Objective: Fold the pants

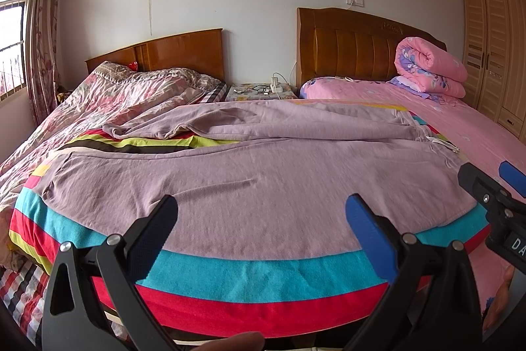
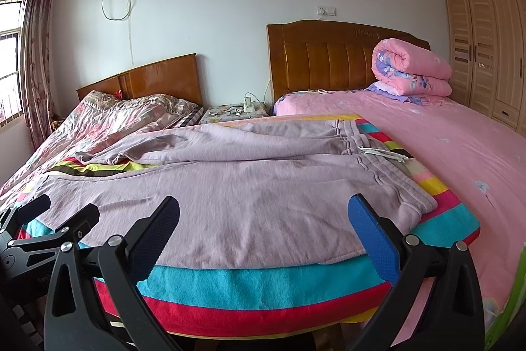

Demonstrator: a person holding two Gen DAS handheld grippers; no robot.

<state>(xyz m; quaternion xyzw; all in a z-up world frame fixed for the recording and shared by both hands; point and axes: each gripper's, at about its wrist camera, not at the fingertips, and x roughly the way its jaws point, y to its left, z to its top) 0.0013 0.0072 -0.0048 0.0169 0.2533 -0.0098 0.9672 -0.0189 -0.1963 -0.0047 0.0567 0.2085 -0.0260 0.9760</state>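
The pants lie flat on the striped blanket, which covers the foot of the bed; the long axis of the pants runs side to side across both views, with the waistband at the right end, toward the pink sheet, and the leg ends at the left end, toward the flowered quilt. One leg lies beyond the other, farther from the claws; a strip of blanket shows between the two legs near their ends. The left claw stands wide open and holds nothing; it hovers at the near edge of the near leg, around its middle. The right claw is also spread wide and empty; it hovers at the same near edge, closer to the waistband. Judgement: the right claw is the nearer one for the waistband corner; the left claw serves the leg side; a lengthwise fold calls for both to pinch the near edge and carry it over the far leg.
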